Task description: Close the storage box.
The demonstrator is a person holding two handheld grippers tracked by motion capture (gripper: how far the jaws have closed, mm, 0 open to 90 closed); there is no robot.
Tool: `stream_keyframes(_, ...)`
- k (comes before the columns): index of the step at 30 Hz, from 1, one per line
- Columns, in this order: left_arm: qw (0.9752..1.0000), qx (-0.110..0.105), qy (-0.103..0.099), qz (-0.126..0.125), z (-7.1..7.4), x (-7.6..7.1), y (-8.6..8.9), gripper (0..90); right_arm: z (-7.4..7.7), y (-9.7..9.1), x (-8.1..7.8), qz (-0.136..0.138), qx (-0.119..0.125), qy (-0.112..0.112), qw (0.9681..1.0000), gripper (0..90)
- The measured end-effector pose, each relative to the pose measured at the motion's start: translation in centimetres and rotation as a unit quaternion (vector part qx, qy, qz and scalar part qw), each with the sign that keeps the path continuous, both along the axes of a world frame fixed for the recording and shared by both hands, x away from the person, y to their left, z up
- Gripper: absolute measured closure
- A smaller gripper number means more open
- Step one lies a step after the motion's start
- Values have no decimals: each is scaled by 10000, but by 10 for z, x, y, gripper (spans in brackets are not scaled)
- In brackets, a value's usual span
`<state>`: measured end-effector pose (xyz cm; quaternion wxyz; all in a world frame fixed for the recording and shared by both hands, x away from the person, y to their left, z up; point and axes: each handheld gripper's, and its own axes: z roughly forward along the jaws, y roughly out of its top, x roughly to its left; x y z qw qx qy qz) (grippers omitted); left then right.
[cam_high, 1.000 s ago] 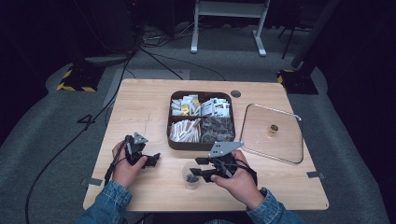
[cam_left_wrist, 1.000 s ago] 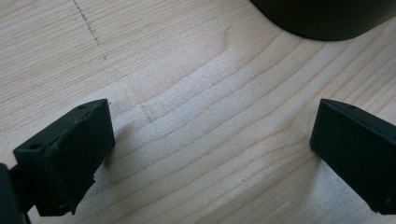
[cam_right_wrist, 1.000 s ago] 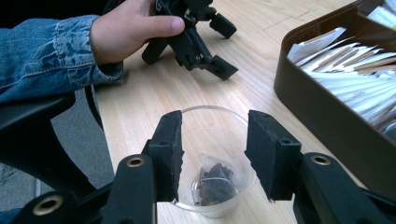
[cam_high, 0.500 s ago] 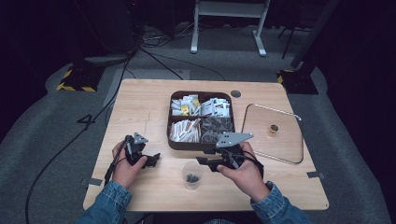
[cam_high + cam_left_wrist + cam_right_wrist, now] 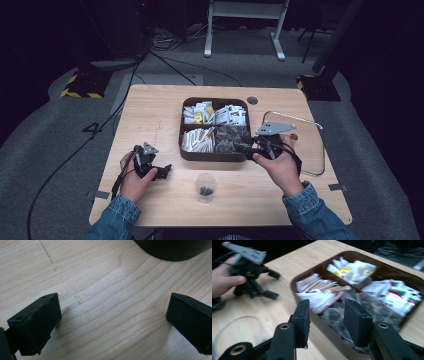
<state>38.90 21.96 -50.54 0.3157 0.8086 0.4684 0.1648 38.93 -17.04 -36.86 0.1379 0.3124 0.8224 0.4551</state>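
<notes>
A brown four-part box [image 5: 210,156] of sachets stands mid-table. Its near right compartment holds dark packets [image 5: 229,140]. My right gripper [image 5: 239,147] hovers at that compartment's near right edge, pointing left, open with nothing between its jaws. In the right gripper view, the right gripper [image 5: 327,317] hangs over the box's near wall [image 5: 329,330], with the packets [image 5: 372,307] just beyond. A clear plastic cup [image 5: 205,187] with dark bits in it stands in front of the box. My left gripper [image 5: 162,172] rests open on the wood left of the cup; its jaws [image 5: 112,315] stand wide apart over bare table.
A glass lid with a metal rim [image 5: 320,135] lies right of the box, close to my right hand. White sachets and paper sticks fill the other compartments [image 5: 200,137]. The cup's rim [image 5: 237,325] and the left gripper [image 5: 273,285] also appear in the right gripper view.
My right gripper has moved from above the cup to the right and away, up to the box's near right compartment. The left gripper has stayed put.
</notes>
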Motion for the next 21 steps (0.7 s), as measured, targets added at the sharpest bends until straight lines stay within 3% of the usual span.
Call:
stream_keyframes(8,10000,4,11,-17,0,0,0,2,0,-28,20,-551,-30,-94,9984,558)
stream_keyframes(11,10000,3,11,-16,0,0,0,2,-2,-44,32,-850,-29,-37,9964,540)
stream_keyframes(18,10000,8,3,-22,0,1,0,2,-10,-64,50,-1142,-122,-15,9934,495)
stream_keyframes(21,10000,15,19,-25,0,1,1,2,-17,-79,61,-1372,-164,30,9904,482)
